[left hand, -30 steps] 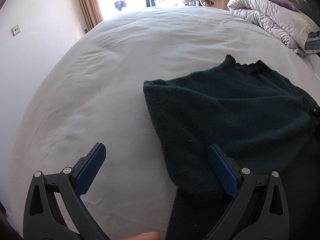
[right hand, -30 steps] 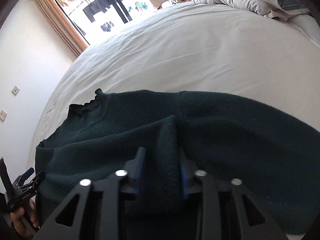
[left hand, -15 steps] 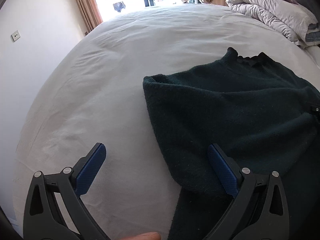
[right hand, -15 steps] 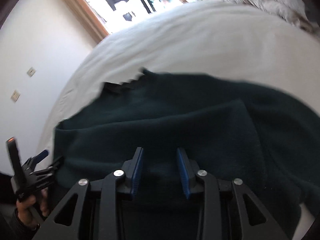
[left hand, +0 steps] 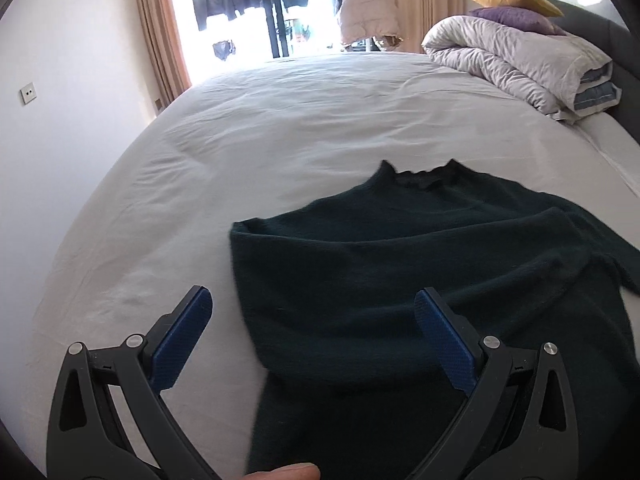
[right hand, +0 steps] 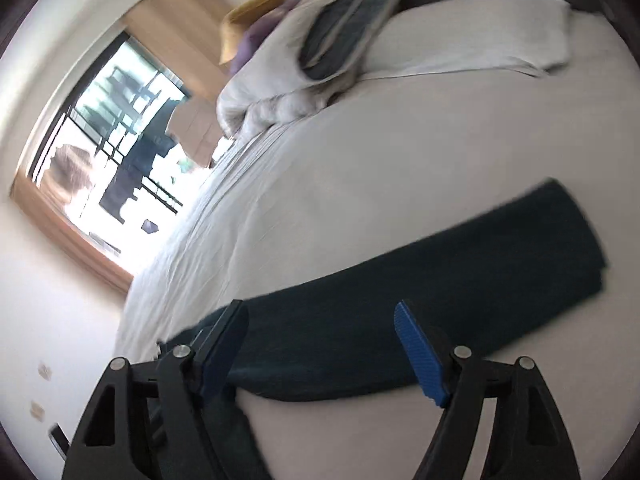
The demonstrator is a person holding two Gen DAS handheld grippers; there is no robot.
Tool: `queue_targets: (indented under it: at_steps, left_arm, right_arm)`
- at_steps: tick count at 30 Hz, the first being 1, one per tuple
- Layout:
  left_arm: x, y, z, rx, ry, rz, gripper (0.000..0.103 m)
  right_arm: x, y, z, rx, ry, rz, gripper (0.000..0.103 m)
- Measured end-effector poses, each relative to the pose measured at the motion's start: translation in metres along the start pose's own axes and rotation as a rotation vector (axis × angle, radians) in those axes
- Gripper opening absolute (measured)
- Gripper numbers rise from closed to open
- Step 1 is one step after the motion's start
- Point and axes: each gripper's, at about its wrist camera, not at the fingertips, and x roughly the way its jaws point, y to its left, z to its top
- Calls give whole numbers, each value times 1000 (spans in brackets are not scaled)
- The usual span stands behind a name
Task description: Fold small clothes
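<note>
Your right gripper (right hand: pixel 320 344) has just let go, fingers now apart like your left gripper's (left hand: pixel 312 332), leaving the dark green knitted sweater (left hand: pixel 400 272), sleeve folded across, on the white bed (left hand: pixel 280 140).

Right wrist view motion-blurred, sweater (left hand: pixel 400 280) cut off at left wrist view's right and bottom edges

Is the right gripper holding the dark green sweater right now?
No, the right gripper is open, its blue fingers spread wide above the dark green sweater with nothing pinched between them.
</note>
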Motion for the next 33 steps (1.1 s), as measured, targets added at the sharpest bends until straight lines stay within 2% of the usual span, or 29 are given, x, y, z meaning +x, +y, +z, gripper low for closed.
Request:
queue_targets:
  at_steps: [3,5,7,12,14,17,18,19,21,22,25,27,31,33]
  left_arm:
    - [-3,-31,-2,21,15,-39,103]
    - [-9,-56,-12,48,29,-39,103]
    - [-8,-73,-17,68,45,-41,103]
    - [-11,-99,-29,88,78,-50,103]
    - [-14,-108,-32,101,78,-47,103]
    - [-17,-113,-33,106,83,-54,103]
    - [-18,-114,-33,106,83,-56,103]
    - [-19,-112,-33,106,82,-58,103]
    - [-19,-108,-33,105,83,-61,103]
    - [-19,-104,-33,103,81,-63,103]
    - [-17,-89,-33,79,86,-58,103]
    - [-16,-74,-34,49,89,-59,103]
    - [-16,-32,-36,-14,83,-52,103]
    - [-19,-6,-39,-52,72,-37,103]
  right_arm:
    - [-39,-87,15,227,-45,-48,74]
    - [-48,-128,14,340,-61,-55,74]
    - [-44,-152,10,421,-29,-28,69]
    - [-35,-150,19,439,-30,6,68]
    - [-12,-132,22,423,-11,25,66]
    - [11,-122,25,444,35,73,52]
    - [17,-124,26,465,36,91,43]
    - [21,-127,27,486,35,105,27]
    - [28,-132,26,527,33,98,10]
    - [28,-130,25,526,23,89,10]
    - [21,-108,27,434,-10,45,9]
    - [17,-77,31,332,-33,34,9]
    - [17,21,33,65,-36,38,9]
    - [22,87,22,-108,-33,51,9]
